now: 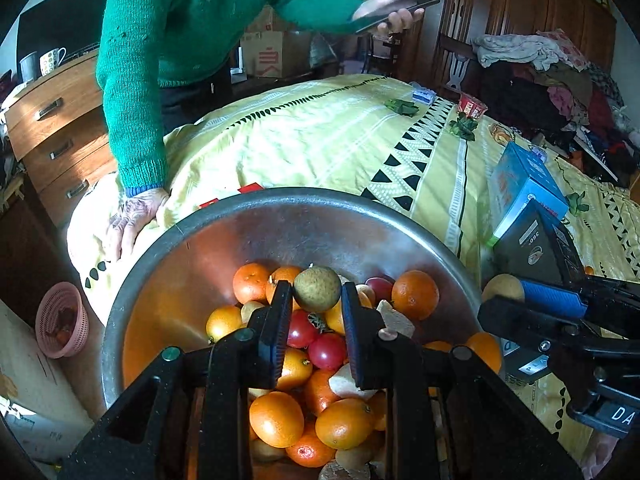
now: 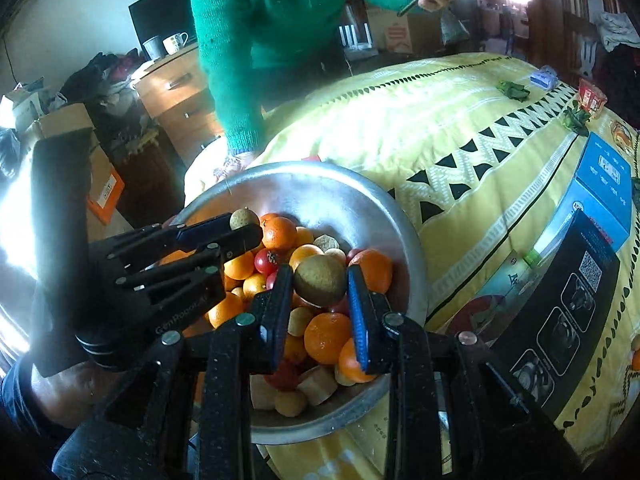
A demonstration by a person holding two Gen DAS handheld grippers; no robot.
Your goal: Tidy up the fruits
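Observation:
A metal bowl [image 1: 160,280] [image 2: 400,224] on the yellow bedspread holds several oranges, red tomatoes and small brown fruits. My left gripper [image 1: 317,290] is shut on a small greenish-brown round fruit [image 1: 317,289] above the pile. In the right wrist view that left gripper [image 2: 246,226] reaches in from the left with the same fruit [image 2: 243,218] at its tips. My right gripper [image 2: 320,280] is shut on another brown round fruit [image 2: 320,280] over the bowl. The left wrist view shows the right gripper [image 1: 508,292] at the right edge with its fruit [image 1: 502,288].
A person in a green sweater leans a hand [image 1: 132,216] on the bed beside the bowl and holds a phone [image 1: 400,10]. A blue box [image 1: 524,188] and a black box [image 1: 536,244] lie right of the bowl. A pink basket [image 1: 62,320] sits on the floor at left.

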